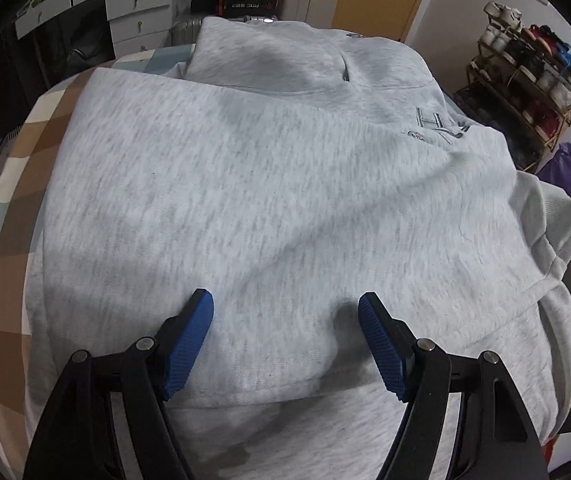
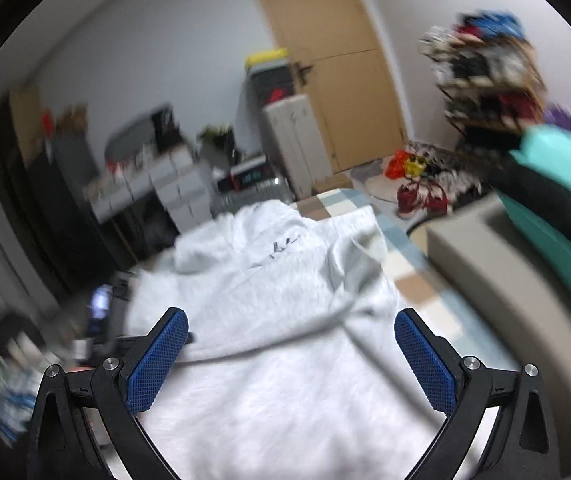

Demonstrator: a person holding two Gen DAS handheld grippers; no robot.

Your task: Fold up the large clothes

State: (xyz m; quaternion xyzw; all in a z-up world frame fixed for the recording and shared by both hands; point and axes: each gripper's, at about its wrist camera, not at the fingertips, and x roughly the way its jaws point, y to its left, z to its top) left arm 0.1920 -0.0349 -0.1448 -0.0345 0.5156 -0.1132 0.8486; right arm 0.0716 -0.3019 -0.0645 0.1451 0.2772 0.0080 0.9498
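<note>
A light grey hoodie [image 1: 269, 184] lies spread on a checked bedcover [image 1: 25, 168], hood at the far end, dark lettering [image 1: 439, 126] on its chest. A folded edge of it runs across just beneath my left gripper [image 1: 285, 306], which hangs open over the cloth with nothing between its blue pads. In the blurred right wrist view the same hoodie [image 2: 277, 300] fills the middle. My right gripper [image 2: 291, 324] stands open above it, holding nothing. The other gripper's dark body [image 2: 97, 320] shows at the hoodie's left edge.
White drawers [image 1: 137, 12] and a suitcase stand beyond the bed's far end. A loaded shoe rack [image 1: 525, 88] and a purple bag stand at the right. A grey headboard-like ledge [image 2: 485, 248] with teal and black cloth [image 2: 557, 200] lies right of the hoodie. Clutter covers the floor near the wooden door [image 2: 337, 60].
</note>
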